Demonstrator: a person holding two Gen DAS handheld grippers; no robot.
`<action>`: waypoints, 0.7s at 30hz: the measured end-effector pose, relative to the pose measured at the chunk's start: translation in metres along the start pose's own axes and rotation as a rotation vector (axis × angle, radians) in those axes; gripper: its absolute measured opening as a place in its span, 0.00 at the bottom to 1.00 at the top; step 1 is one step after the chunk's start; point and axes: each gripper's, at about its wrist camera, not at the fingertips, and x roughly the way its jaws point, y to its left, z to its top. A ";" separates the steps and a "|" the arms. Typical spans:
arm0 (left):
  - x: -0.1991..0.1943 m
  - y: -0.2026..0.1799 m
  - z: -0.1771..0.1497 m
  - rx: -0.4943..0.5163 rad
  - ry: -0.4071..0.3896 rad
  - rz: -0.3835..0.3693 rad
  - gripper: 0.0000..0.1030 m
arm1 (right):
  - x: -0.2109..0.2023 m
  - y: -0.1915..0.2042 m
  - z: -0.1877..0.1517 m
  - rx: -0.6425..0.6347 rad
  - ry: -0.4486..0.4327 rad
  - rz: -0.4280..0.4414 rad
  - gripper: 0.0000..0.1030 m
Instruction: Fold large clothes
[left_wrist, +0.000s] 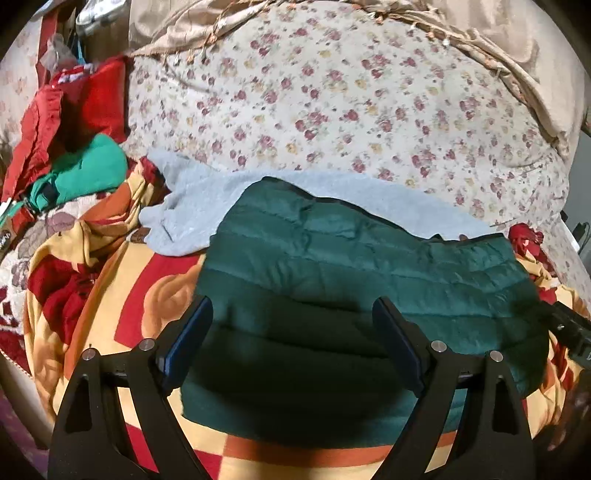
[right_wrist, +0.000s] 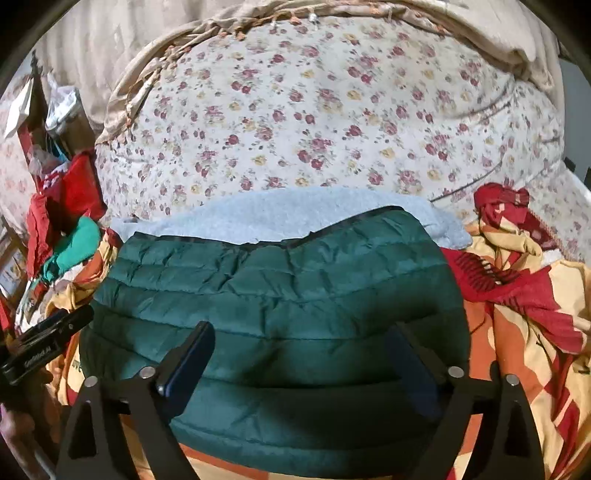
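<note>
I see a dark green quilted jacket (left_wrist: 332, 266) lying folded into a compact block on the bed, on top of a red, orange and cream patterned blanket (left_wrist: 155, 295). A light blue fleece garment (left_wrist: 192, 206) lies partly beneath the jacket's far edge and extends past it toward the floral bedsheet (left_wrist: 332, 92). The jacket's near edge faces both cameras.

My left tongs (left_wrist: 291, 343) are spread wide apart and hold nothing. Both blue-padded fingers (left_wrist: 192, 339) hover over the jacket's near portion; I cannot tell whether they touch the fabric. In the left wrist view, the right tool body (left_wrist: 572, 332) shows at the right edge, beside the jacket's right end.

My right tongs (right_wrist: 299, 365) are likewise spread wide apart and empty. They are positioned over the jacket (right_wrist: 277, 295), close to its near edge. In the right wrist view, the left tool body (right_wrist: 40, 354) appears at the left edge, next to the jacket's left side.

In the right wrist view, the fleece garment (right_wrist: 295, 210) shows as a band behind the jacket, and the patterned blanket (right_wrist: 524, 314) is bunched at the right. A pile of red and green clothes (left_wrist: 74, 147) lies at the far left of the bed, well apart from the jacket. A beige curtain (left_wrist: 517, 29) hangs behind the bed.
</note>
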 end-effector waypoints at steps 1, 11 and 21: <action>-0.002 -0.004 -0.002 0.007 -0.005 0.002 0.86 | -0.001 0.005 -0.002 -0.005 -0.005 -0.005 0.91; -0.013 -0.021 -0.012 0.025 -0.033 0.015 0.86 | 0.000 0.025 -0.014 -0.017 -0.011 -0.024 0.92; -0.016 -0.028 -0.016 0.046 -0.050 0.037 0.86 | -0.004 0.034 -0.017 -0.039 -0.019 -0.030 0.94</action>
